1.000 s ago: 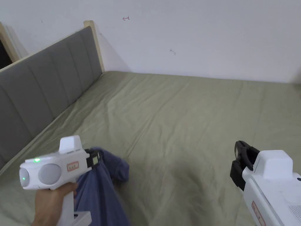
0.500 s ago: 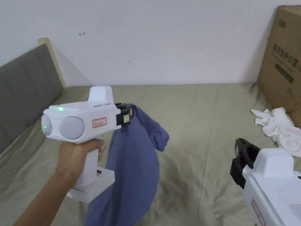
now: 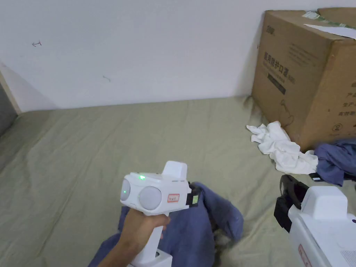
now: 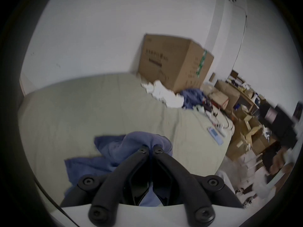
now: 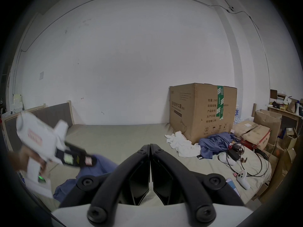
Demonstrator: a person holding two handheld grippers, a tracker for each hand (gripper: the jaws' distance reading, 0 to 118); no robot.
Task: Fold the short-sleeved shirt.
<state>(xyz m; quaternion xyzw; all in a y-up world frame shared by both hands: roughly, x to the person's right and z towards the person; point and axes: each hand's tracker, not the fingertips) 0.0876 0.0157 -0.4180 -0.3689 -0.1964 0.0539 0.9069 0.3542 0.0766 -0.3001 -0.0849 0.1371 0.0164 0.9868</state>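
Observation:
A blue short-sleeved shirt (image 3: pixel 205 226) lies bunched on the olive bed sheet (image 3: pixel 104 146) near the front edge. My left gripper (image 3: pixel 195 199) is shut on a fold of this shirt (image 4: pixel 131 142), its jaws pinching the cloth just above the sheet. In the right gripper view the same gripper (image 5: pixel 82 158) holds the shirt (image 5: pixel 101 165) at the lower left. My right gripper (image 3: pixel 286 194) hovers at the lower right, away from the shirt. Its jaws (image 5: pixel 150 147) are pressed together with nothing between them.
A large cardboard box (image 3: pixel 306 69) stands on the bed's right end against the wall. A crumpled white cloth (image 3: pixel 281 149) and another blue garment (image 3: pixel 333 160) lie in front of it. Cables and a white controller (image 5: pixel 242 178) lie farther right. The grey headboard (image 5: pixel 54 114) is at the left.
My left gripper lifted the blue shirt up, carried it rightward along the bed, and lowered it again. The head camera panned right, bringing the box and cloths into view.

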